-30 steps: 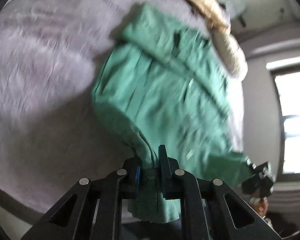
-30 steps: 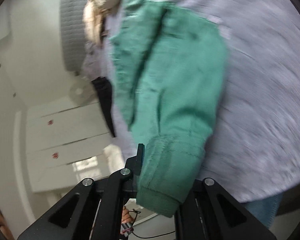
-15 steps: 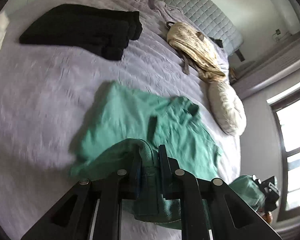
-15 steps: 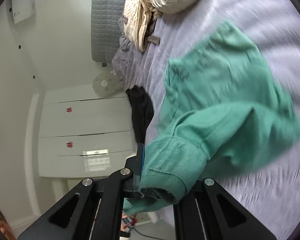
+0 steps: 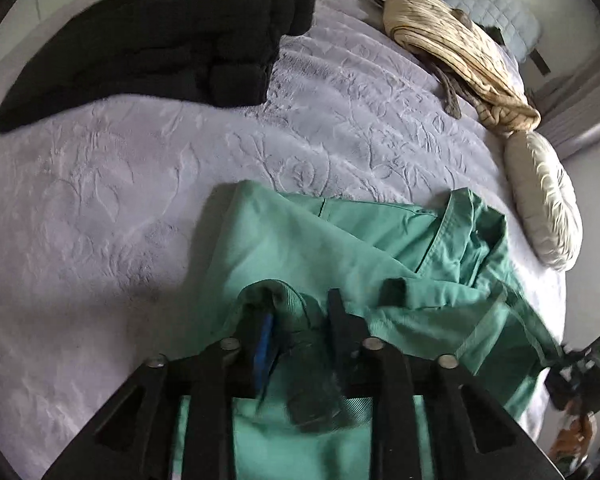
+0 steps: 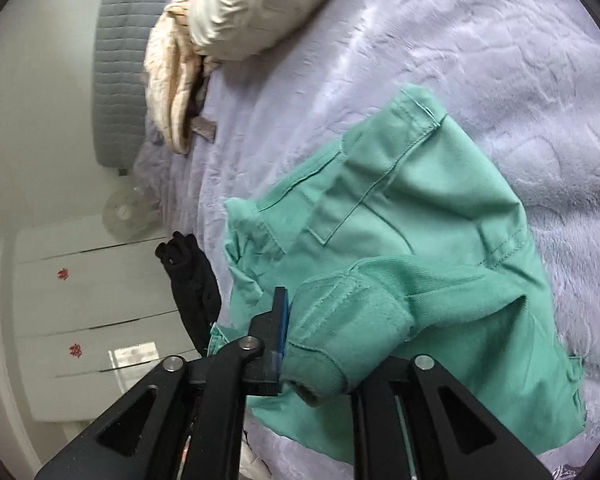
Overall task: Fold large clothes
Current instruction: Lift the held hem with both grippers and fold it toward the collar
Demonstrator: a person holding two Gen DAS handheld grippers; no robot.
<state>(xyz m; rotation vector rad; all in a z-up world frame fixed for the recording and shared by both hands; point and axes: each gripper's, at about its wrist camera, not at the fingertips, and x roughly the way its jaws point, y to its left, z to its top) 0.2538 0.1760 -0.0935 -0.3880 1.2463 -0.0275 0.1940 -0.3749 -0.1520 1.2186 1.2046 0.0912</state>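
A green jacket (image 5: pixel 340 248) lies partly folded on the lilac bedspread (image 5: pixel 100 208); it also shows in the right wrist view (image 6: pixel 412 216). My left gripper (image 5: pixel 300 320) is shut on the jacket's ribbed hem, held low over the garment. My right gripper (image 6: pixel 320 340) is shut on a ribbed cuff of the same jacket; its right finger is hidden under the cloth. The right gripper also shows small at the far right of the left wrist view (image 5: pixel 580 372).
A folded black garment (image 5: pixel 160 44) lies at the far left of the bed. A beige striped garment (image 5: pixel 460 52) and a cream puffy jacket (image 5: pixel 544 204) lie by the grey headboard (image 6: pixel 116 80). White wardrobe doors (image 6: pixel 88 300) stand beside the bed.
Both grippers have swung the held hem and cuff over and down onto the jacket, which now lies folded over on the bed. The views have steadied.
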